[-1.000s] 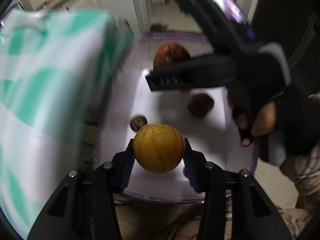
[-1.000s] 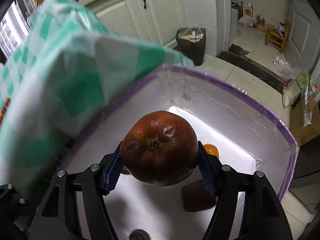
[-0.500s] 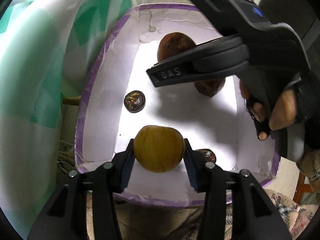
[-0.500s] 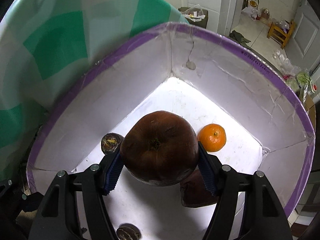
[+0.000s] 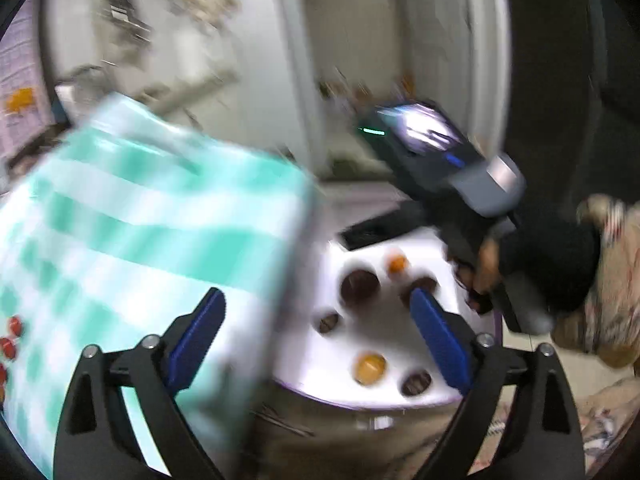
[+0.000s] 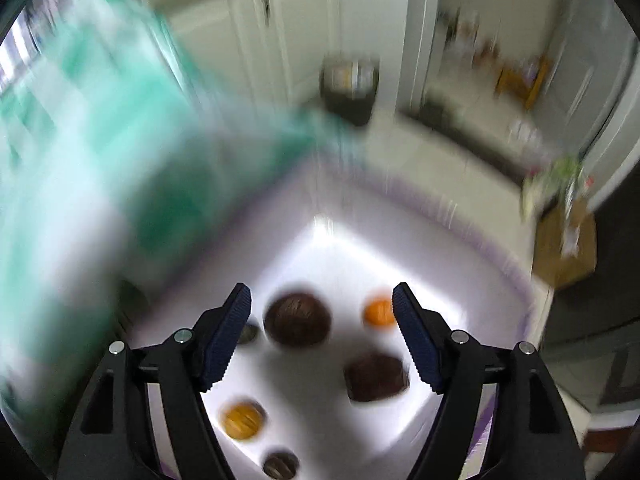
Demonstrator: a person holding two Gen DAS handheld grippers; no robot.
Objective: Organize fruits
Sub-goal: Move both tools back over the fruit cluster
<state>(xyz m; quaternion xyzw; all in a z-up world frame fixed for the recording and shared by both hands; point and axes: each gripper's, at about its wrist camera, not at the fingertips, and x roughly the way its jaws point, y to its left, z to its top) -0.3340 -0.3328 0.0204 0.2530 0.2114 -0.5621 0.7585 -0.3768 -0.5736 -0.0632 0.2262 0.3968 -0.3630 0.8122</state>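
Left wrist view: the frame is heavily smeared by motion. The left gripper has its blue-padded fingers spread wide apart with nothing between them. Below and ahead sits a white box with a purple rim; its left side is hidden behind a green-and-white checked cloth. On the box floor lie a large dark brown fruit, a small orange, a yellow fruit and several small dark round items, too blurred to identify; one dark fruit is partly covered by the right-hand pad. The right gripper enters from the right, held by a gloved hand; only one dark finger is legible, so its opening cannot be judged here. Red objects at the left edge are cut off.

Right wrist view: also blurred. The right gripper has its fingers apart and empty. Between and beyond them, resting on the white box floor, are the large dark brown fruit, the small orange partly behind the right pad, a second dark fruit, the yellow fruit and a small dark item at the bottom edge, cut off. The checked cloth covers the box's left wall. A dark bin stands on the floor beyond.
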